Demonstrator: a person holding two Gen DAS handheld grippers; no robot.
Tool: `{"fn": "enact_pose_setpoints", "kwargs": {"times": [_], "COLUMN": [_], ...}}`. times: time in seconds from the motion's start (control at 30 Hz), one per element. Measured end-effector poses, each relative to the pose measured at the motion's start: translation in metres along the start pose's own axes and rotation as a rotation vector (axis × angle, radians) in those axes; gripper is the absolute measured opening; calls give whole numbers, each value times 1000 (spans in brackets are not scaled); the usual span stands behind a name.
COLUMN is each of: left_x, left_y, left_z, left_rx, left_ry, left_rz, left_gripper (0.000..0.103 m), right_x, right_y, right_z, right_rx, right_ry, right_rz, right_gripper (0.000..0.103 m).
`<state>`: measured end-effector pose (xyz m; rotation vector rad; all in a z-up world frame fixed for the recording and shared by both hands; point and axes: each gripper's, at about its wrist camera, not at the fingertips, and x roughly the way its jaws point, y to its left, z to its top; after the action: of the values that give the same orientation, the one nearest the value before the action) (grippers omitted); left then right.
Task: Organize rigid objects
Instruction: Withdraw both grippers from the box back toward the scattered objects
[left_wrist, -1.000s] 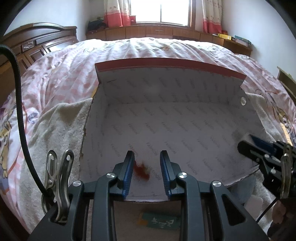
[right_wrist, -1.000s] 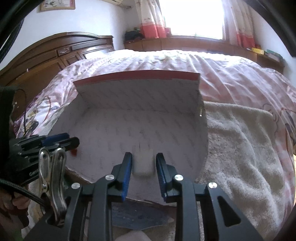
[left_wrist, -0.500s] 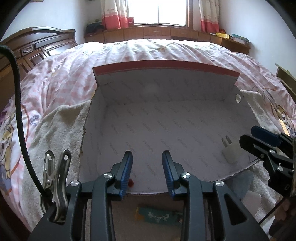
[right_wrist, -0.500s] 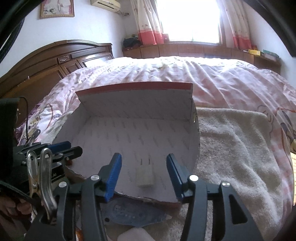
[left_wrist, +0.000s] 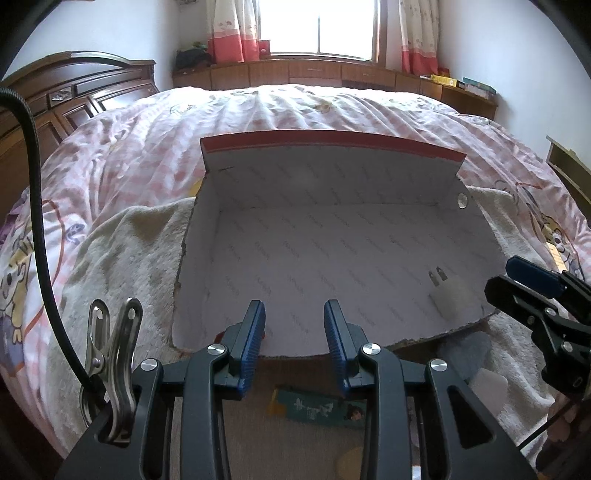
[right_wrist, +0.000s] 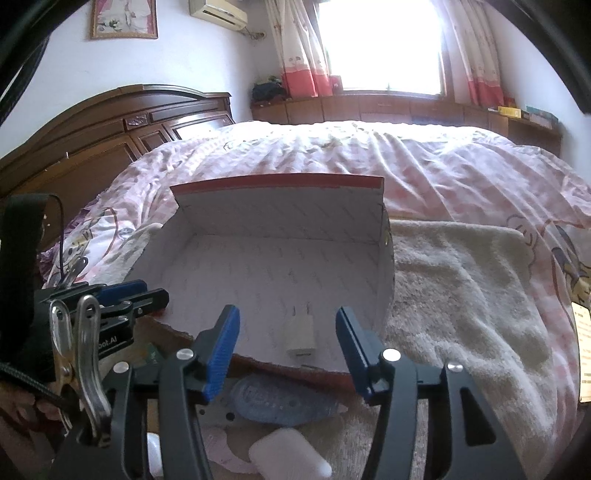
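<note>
Lying flat on the floor of the cardboard box (right_wrist: 266, 258), close to its torn near edge and toward the right-hand wall, the white charger (right_wrist: 301, 334) is free of both tools: the right gripper (right_wrist: 287, 345) has just been opening, its blue pads now stand wide on either side with clear air around the plug body, and nothing is pinched. The left gripper (left_wrist: 294, 334) hangs at the near-left edge of the box with its jaws narrowly apart and empty; a small red object (left_wrist: 221, 336) is just visible behind its left pad, too hidden to identify. The charger looks light, hard and smooth, so it would likely skid on the printed liner if nudged; its broad flat sides seem the safest place to pinch, well clear of the two metal prongs that point toward the back wall. Outside the box, on the towel (right_wrist: 461, 295) spread over the bed, a white case (right_wrist: 290, 458), a bluish oval pack (right_wrist: 273, 402) and a green packet (left_wrist: 319, 406) lie near the front edge; all look rigid and light. Most of the box floor is bare, so room for more is ample, but the ragged front lip and upright back flap could catch a low approach.
</note>
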<state>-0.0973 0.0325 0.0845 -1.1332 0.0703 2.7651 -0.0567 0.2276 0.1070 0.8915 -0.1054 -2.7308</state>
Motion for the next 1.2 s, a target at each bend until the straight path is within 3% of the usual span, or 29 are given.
{"fn": "enact_pose_setpoints", "kwargs": {"times": [0.53,1.2], "left_x": [-28,-59], "left_y": [7,33], "left_z": [-25,-95], "left_rx": [-20,-73], "left_ry": [-7,62], "left_rz": [-10,3], "left_gripper": [34,34], "right_x": [-23,-55], "right_y": [7,26], "right_z": [-24,-75], "right_rx": [25,52], "right_ry": [15,62], "right_rz": [21,40], "right_gripper": [57,57]}}
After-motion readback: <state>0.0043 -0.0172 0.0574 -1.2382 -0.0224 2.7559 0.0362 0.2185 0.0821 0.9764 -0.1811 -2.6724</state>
